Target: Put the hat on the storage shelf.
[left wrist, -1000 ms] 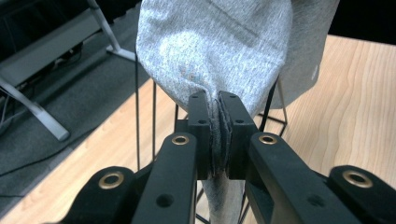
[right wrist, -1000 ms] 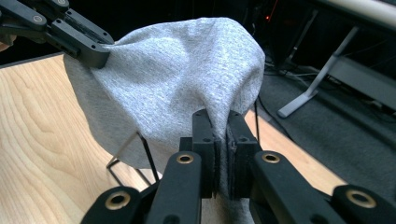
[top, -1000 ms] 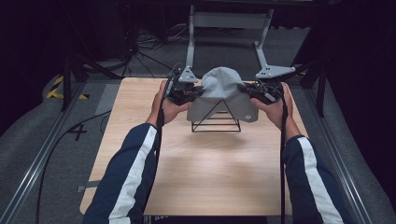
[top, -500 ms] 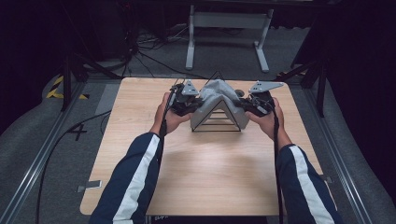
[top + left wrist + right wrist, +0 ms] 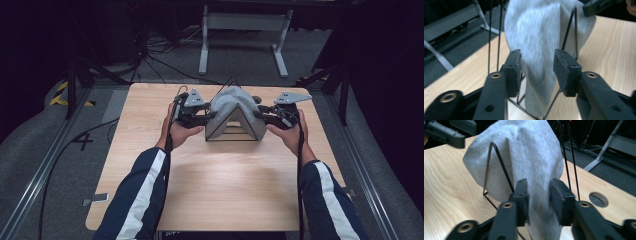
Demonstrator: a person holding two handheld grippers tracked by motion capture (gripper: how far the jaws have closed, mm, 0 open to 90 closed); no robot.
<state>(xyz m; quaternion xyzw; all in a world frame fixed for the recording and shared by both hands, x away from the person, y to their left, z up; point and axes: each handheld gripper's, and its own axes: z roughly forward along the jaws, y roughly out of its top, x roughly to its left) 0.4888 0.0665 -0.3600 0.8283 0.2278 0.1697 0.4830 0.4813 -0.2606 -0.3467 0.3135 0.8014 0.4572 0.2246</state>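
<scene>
High view: fixed overhead cam on person's side, looks fwd and down over whole desk [image 5: 210,200], far off. Left tool [image 5: 537,72] view and right tool [image 5: 539,200] view: cams ride each tool, look along own jaws, v. close, facing inward from opposite sides. All 3 share grey cloth [image 5: 231,102] on wire frame [image 5: 230,135].

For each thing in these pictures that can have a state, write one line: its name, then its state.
Grey cloth: draped over the wire rack, hanging down both sides.
Wire rack: upright on the wooden table, mostly covered.
Left gripper: open, jaws either side of a cloth edge.
Right gripper: open, jaws either side of the opposite cloth edge.
</scene>
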